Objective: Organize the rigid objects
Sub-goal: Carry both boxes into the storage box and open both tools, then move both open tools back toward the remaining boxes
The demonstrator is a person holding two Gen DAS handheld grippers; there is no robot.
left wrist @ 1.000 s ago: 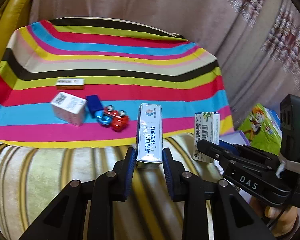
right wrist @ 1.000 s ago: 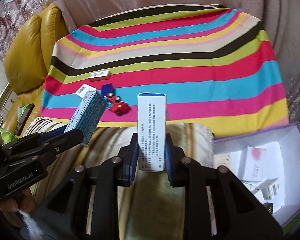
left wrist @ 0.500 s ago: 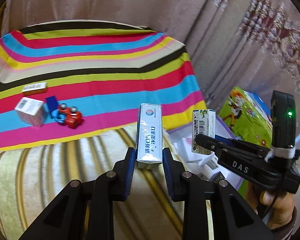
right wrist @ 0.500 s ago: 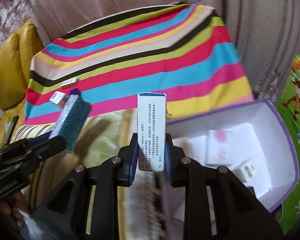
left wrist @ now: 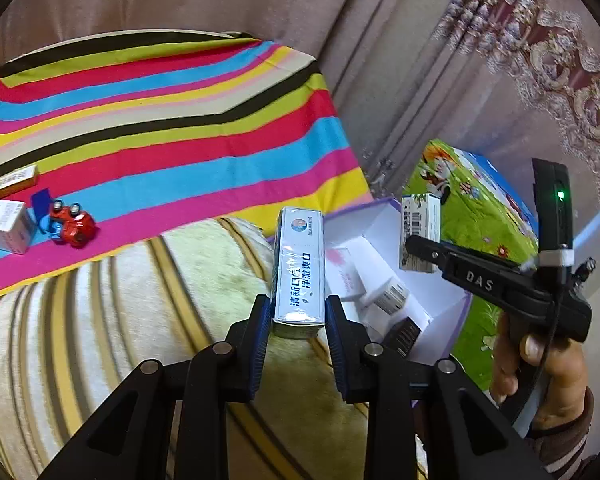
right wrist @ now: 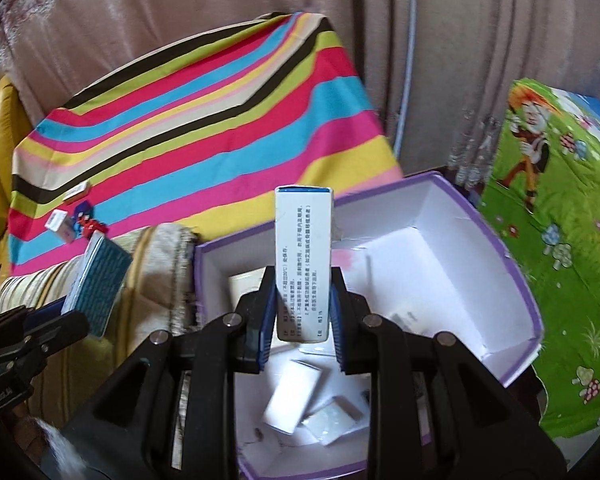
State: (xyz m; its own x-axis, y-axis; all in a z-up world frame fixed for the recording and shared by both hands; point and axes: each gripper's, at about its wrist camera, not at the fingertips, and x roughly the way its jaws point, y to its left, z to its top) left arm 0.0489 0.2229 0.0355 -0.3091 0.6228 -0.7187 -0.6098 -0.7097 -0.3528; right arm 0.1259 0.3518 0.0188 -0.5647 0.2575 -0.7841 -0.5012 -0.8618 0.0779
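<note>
Transport step: left gripper (left wrist: 296, 312) clamped on blue-lettered carton (left wrist: 299, 268), right gripper (right wrist: 303, 308) on white carton (right wrist: 303, 264), over purple-rimmed box (right wrist: 512, 280). Next: lowering and release needed.

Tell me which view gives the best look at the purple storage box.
The right wrist view: the purple storage box shows its whole rim, white inside and the small cartons lying in it. The left wrist view catches only one corner, partly hidden by the held cartons.

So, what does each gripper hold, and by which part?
Left gripper: toothpaste box, by its lower end. Right gripper: white medicine box, by its lower end.
</note>
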